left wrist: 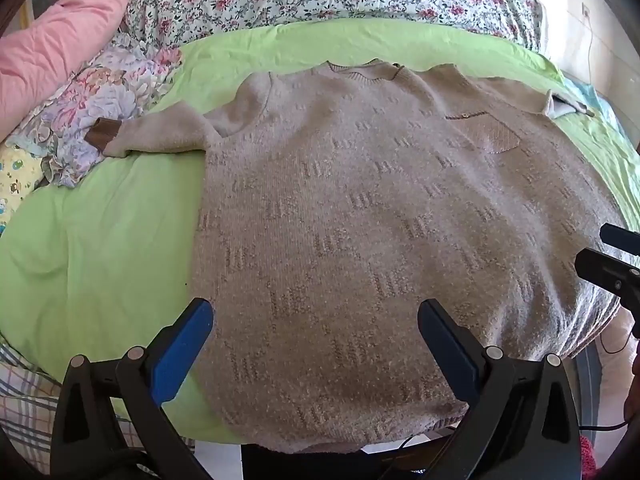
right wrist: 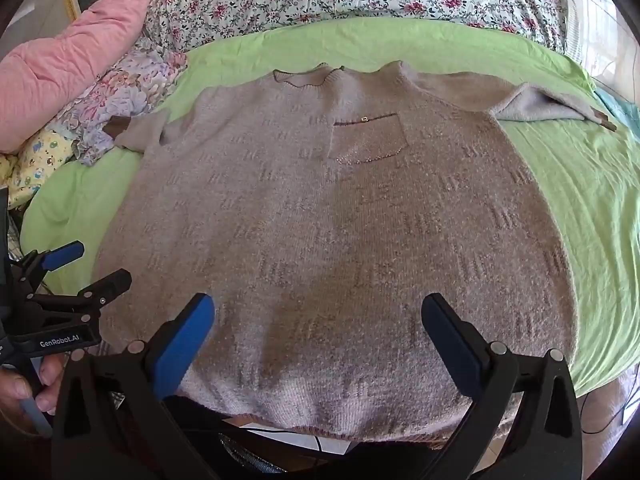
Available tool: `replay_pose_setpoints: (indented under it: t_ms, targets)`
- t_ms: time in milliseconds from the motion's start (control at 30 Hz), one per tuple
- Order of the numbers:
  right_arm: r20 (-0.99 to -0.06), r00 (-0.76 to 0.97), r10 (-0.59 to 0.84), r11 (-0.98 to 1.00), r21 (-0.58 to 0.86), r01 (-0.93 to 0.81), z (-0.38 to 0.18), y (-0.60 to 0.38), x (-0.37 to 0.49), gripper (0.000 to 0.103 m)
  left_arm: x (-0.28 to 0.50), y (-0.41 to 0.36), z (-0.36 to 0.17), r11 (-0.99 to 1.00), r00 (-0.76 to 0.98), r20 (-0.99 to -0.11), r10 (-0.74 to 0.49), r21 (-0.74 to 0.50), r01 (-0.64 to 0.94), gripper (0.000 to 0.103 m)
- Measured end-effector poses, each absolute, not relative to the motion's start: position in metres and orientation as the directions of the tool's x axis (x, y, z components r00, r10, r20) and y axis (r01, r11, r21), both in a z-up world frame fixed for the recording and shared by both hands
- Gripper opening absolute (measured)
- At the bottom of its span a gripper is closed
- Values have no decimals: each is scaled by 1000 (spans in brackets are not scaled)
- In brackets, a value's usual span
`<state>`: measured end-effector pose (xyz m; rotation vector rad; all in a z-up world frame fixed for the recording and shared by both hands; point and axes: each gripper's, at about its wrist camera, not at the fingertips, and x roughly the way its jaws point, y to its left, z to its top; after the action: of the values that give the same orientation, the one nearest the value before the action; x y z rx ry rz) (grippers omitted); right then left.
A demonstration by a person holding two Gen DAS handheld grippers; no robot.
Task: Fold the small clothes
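A beige sweater (left wrist: 360, 220) is laid flat, front up, on the green sheet (left wrist: 100, 248), sleeves spread; the left gripper (left wrist: 316, 320) and the right gripper (right wrist: 318, 316) are held wide apart above its hem, nothing gripped; a pink quilt (right wrist: 72, 52) is seen at far left.

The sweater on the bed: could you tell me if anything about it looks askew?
The sweater lies flat, but its hem overhangs the green sheet's near edge, and both sleeves are bunched rather than straight.
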<state>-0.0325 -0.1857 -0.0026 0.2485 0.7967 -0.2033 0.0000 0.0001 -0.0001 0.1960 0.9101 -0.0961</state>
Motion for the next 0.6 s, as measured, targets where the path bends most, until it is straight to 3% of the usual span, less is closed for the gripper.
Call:
replay_pose_setpoints:
  t_ms: [600]
  targets:
    - [-723, 686, -81, 951, 149, 270, -4, -186, -33, 103, 2, 2, -3, 980, 606, -796, -8, 115, 165, 102]
